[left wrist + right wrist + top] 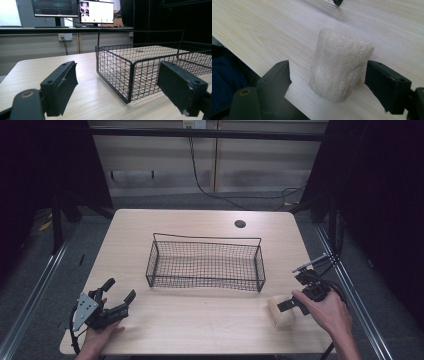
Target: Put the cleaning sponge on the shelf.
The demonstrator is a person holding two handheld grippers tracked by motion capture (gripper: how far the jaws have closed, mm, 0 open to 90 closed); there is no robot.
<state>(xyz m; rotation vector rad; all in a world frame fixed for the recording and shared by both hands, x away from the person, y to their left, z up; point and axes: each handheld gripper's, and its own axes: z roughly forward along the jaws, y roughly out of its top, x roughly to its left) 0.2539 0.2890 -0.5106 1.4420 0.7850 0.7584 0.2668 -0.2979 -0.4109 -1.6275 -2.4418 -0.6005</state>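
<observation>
The right tool [328, 75] straddles the pale sponge [339, 65] with jaws wide, seemingly lined up to grab it, while the left tool [115, 306] waits wide-jawed near the wire basket [205, 265] on the counter [200, 320].

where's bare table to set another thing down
Free: the wide strip between the black wire basket and the near edge, from the left hand-held gripper to the cream loofah block; also behind the basket. Crowded: the right hand-held gripper at the loofah.

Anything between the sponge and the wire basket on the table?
Nothing: in the high view the stretch of table between the sponge and the wire basket is bare wood. The right gripper straddles the sponge, jaws open.
</observation>
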